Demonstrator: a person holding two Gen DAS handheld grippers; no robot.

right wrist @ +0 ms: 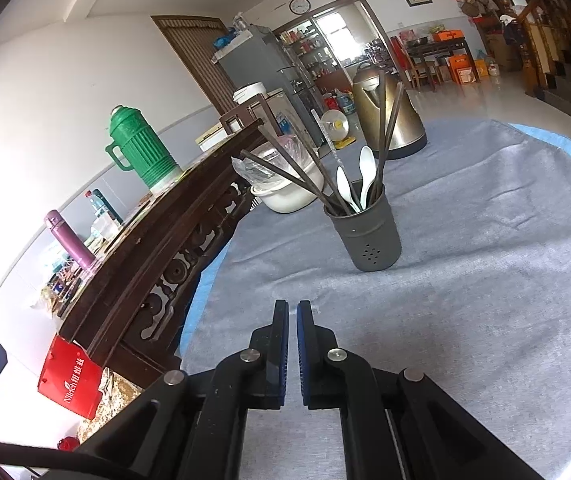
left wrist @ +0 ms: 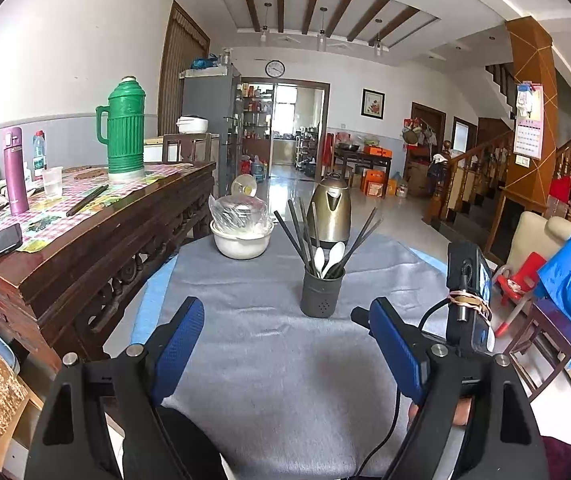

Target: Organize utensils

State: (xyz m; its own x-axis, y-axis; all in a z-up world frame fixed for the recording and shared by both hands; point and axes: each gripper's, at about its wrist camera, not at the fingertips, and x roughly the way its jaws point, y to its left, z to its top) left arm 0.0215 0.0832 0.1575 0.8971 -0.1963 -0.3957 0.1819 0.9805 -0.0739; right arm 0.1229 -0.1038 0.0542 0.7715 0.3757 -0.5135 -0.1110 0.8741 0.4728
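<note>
At the bottom of each frame we hold both tools low over the grey cloth (left wrist: 269,360): our left gripper (left wrist: 285,320) spread wide and empty, our right gripper (right wrist: 292,312) pinched shut on nothing. Just above centre, straight ahead of both and seemingly nearer the right, stands the matte grey holder (right wrist: 369,236), upright, with white plastic spoons (right wrist: 366,172) and dark chopsticks (right wrist: 285,170) fanning upward. Behind it are a white bowl (left wrist: 241,240) and brassy kettle (left wrist: 331,212).

hidden: chopsticks (left wrist: 305,228) lower ends inside holder (left wrist: 322,294) | kettle (left wrist: 331,210) base behind chopsticks
</note>
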